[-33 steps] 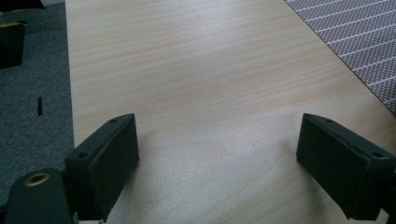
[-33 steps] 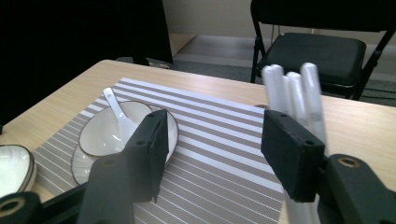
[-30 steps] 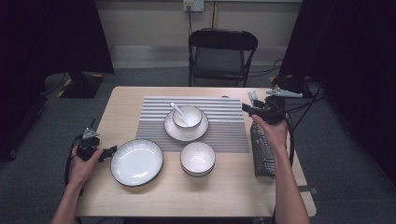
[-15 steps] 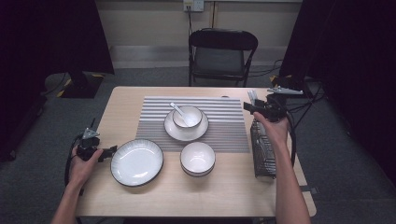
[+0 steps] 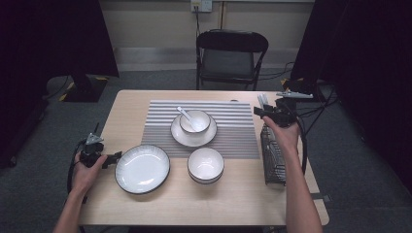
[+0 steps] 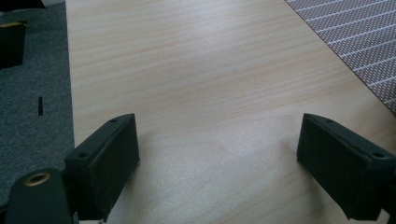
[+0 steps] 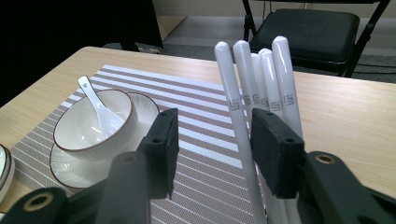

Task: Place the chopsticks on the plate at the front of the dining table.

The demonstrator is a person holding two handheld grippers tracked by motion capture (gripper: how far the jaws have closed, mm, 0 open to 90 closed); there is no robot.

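The chopsticks' (image 7: 254, 107) lower ends are hidden behind the right tongs (image 7: 212, 144).

Left gripper (image 6: 217, 161) fingers wide apart; right gripper (image 7: 212, 147) fingers half-closed, just narrowing.

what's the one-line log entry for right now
right gripper: jaws just closing round chopsticks in rack, one stick between, not clamped | left gripper: open over table, holding nothing
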